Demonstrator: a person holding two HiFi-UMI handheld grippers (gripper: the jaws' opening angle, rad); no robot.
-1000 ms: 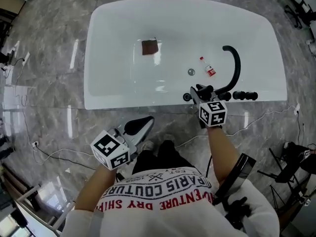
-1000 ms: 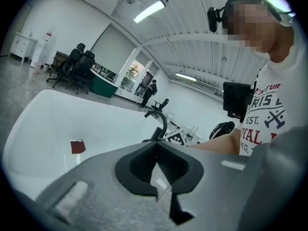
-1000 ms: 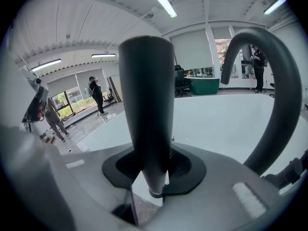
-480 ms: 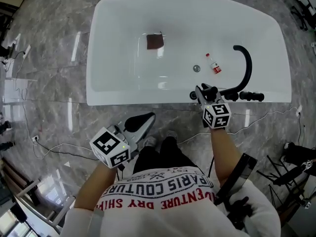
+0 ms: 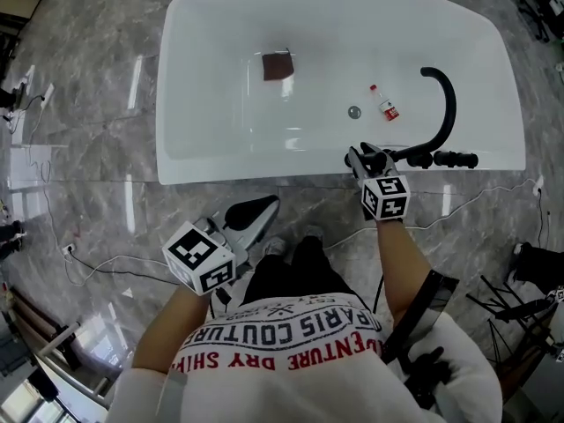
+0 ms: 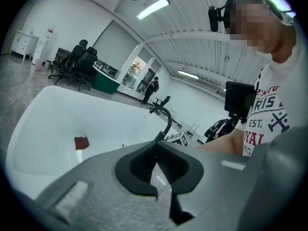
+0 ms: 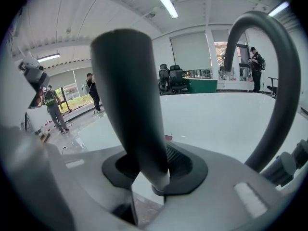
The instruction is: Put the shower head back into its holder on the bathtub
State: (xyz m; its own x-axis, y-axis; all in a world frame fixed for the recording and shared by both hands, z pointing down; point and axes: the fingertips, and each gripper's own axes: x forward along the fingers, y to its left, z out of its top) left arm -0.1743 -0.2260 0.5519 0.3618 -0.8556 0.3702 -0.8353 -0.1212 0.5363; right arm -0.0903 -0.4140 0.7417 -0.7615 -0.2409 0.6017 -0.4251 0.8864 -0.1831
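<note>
Right gripper (image 5: 362, 158) clamps shower head (image 7: 127, 95) at bathtub (image 5: 203, 170) near rim; seating in holder apparently pending (holder itself indistinct). Left gripper (image 5: 254, 214) closed, empty, outside bathtub.

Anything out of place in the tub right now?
Two strays on the tub floor: a small bottle lying on its side beside the drain, and a dark red square patch further left. What the patch is, can't tell.
</note>
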